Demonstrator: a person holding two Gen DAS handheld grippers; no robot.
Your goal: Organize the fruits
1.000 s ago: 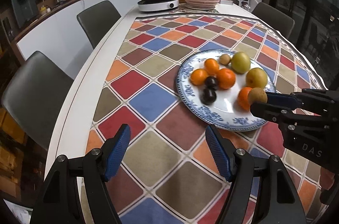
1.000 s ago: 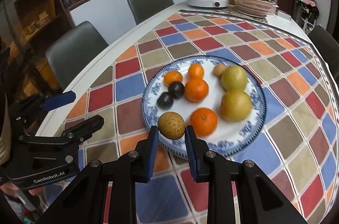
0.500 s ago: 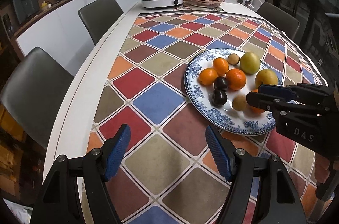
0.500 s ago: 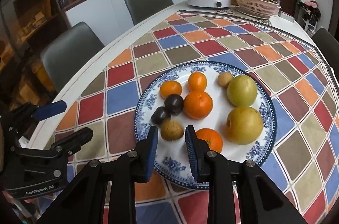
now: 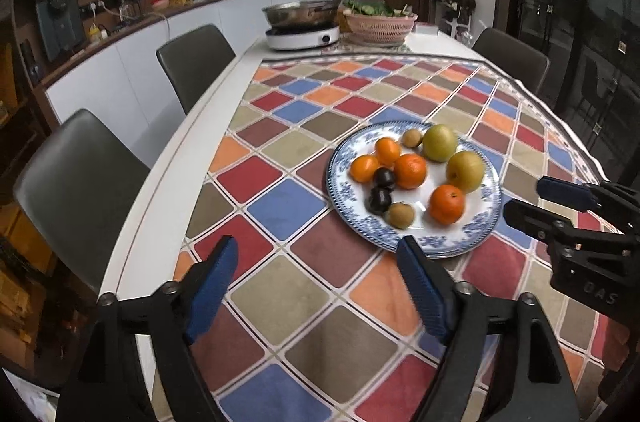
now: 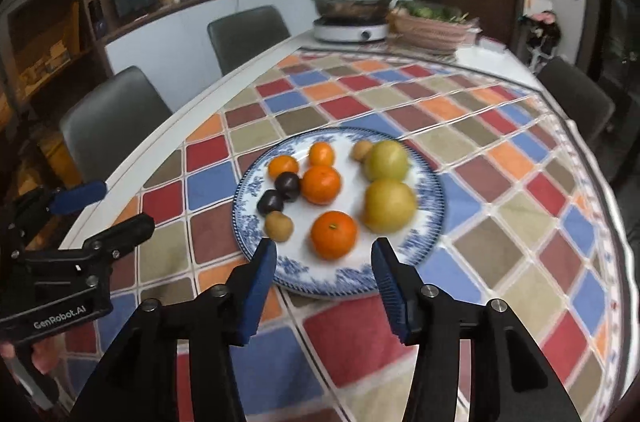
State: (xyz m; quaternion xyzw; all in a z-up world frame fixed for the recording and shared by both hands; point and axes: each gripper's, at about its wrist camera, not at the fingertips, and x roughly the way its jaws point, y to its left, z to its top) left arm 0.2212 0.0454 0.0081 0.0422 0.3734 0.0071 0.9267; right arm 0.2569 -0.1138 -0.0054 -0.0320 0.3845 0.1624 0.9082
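Plate [image 6: 434, 198] rim behind right gripper [image 6: 324, 256]

- The plate [image 6: 434, 206] looks like glazed ceramic, glossy white with a blue printed rim.
- The cloth [image 5: 280, 198] over the tabletop looks like soft matt fabric in coloured squares with pale seams.
- The bare tabletop [image 5: 176, 158] edge is smooth, white and slightly glossy.
- The oranges [image 6: 333, 234] have shiny, finely dimpled peel; the dark plums [image 6: 287, 185] are smooth with a dull sheen.
- The small brown fruit [image 6: 279, 225] looks matt and rough-skinned.
- The left tongs [image 5: 318, 286] and the right tongs [image 6: 324, 284] are matt black plastic with ribbed blue pads [image 6: 260, 286] and metal screws.
- The chairs [image 5: 80, 190] look like smooth grey leather.
- The pan [image 6: 352, 4] is shiny metal; the basket [image 6: 432, 30] looks woven.
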